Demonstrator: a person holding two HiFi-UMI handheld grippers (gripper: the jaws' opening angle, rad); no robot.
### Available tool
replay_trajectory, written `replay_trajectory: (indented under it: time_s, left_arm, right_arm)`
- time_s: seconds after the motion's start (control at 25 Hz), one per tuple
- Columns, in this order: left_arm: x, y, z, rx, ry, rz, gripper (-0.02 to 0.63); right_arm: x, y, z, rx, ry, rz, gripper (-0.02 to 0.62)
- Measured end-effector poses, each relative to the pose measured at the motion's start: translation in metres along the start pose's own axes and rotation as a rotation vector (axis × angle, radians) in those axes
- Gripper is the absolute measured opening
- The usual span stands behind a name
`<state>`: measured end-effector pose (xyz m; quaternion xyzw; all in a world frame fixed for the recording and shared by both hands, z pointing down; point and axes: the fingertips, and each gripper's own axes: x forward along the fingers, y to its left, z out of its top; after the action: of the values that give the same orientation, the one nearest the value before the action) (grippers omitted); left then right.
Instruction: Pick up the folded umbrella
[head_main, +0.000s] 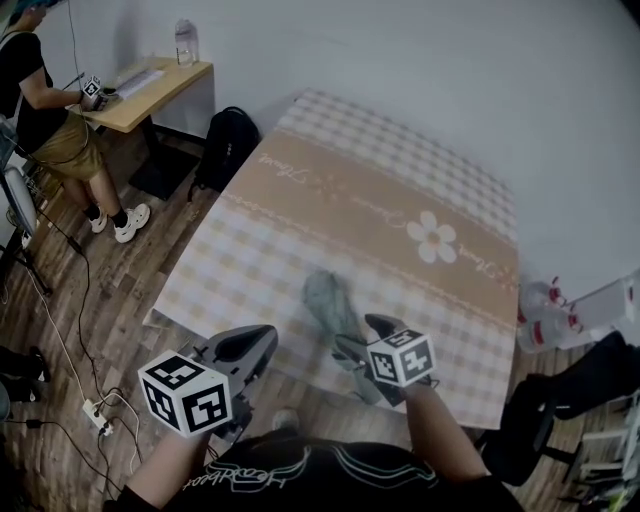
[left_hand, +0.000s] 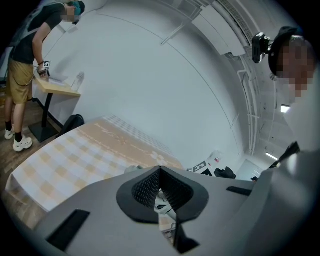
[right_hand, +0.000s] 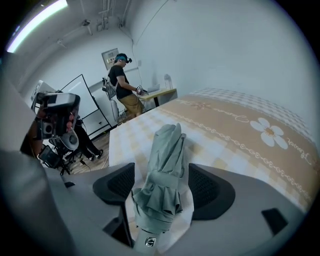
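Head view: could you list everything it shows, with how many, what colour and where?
folded umbrella: one, grey-green, lying on the table near its front edge
table: one, beige-and-white checked cloth with a flower, centre
backpack: one, black, floor at the table's far left corner
desk: one, light wood, far left
bottle: one, clear, on the desk
other person: one, black top, standing at the desk
power strip: one, white, floor at left
left gripper: one, grey, jaws together, empty, left of the umbrella
right gripper: one, grey, jaws open either side of the umbrella
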<state>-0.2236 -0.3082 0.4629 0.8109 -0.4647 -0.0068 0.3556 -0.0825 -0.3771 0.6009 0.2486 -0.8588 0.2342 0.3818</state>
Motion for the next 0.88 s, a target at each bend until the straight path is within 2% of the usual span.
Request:
replay_trajectory:
  time_s: [0.4, 0.68, 0.88]
  left_arm:
    - [-0.001, 0.019, 0.005, -0.017, -0.004, 0.013, -0.005]
    - [-0.006, 0.028, 0.004, -0.034, -0.012, 0.035, -0.005]
    - [-0.012, 0.041, 0.003, -0.049, -0.022, 0.061, -0.005]
  right_arm:
    - [0.041, -0.006, -0.020, 0.004, 0.135, -0.019, 0.327]
    - [0.057, -0.007, -0.029, 0.029, 0.174, -0.020, 0.327]
    - [0.064, -0.007, -0.029, 0.002, 0.198, -0.052, 0.328]
